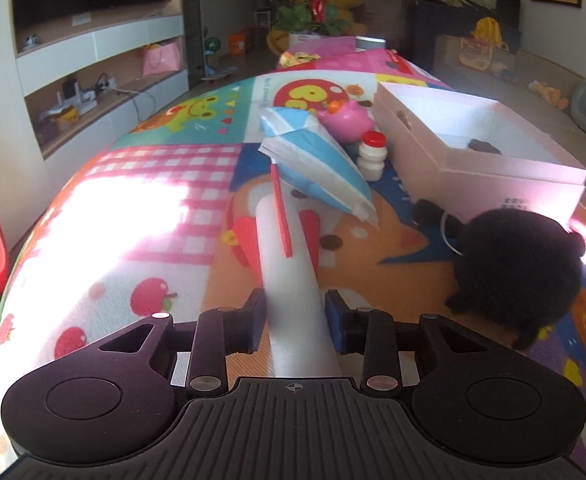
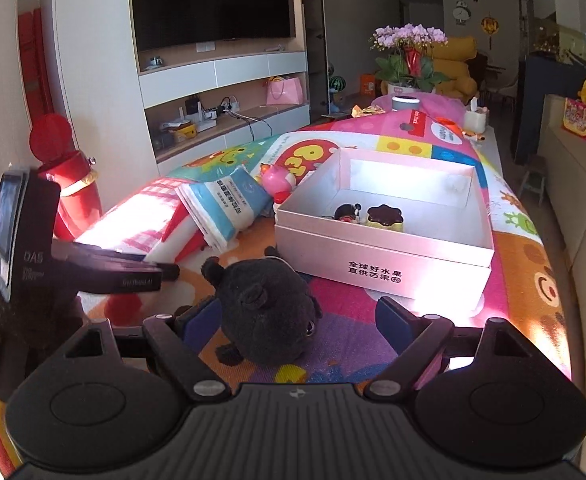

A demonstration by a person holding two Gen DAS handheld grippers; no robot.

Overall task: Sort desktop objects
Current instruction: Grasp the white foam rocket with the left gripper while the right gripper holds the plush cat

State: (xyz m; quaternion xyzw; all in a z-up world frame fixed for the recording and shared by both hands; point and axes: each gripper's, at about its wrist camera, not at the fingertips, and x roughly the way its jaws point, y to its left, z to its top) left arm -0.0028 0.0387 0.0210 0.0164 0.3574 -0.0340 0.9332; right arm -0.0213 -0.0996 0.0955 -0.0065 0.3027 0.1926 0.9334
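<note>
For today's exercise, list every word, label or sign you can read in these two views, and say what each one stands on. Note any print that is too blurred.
"全球好水果 直供百果" on the front wall of the pink box.
"DAS" on the side of the left gripper; the smaller print below it is too blurred.
Print on the blue and white packet: too small to read.
Large red letters on the play mat: partly hidden, not readable as a word.

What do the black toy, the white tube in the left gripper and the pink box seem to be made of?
Black toy: plush fabric, fuzzy matte pile. White tube: probably foam, with a soft matte surface and no glare. Pink box: likely cardboard, with thin straight walls, a smooth finish and printed characters.
</note>
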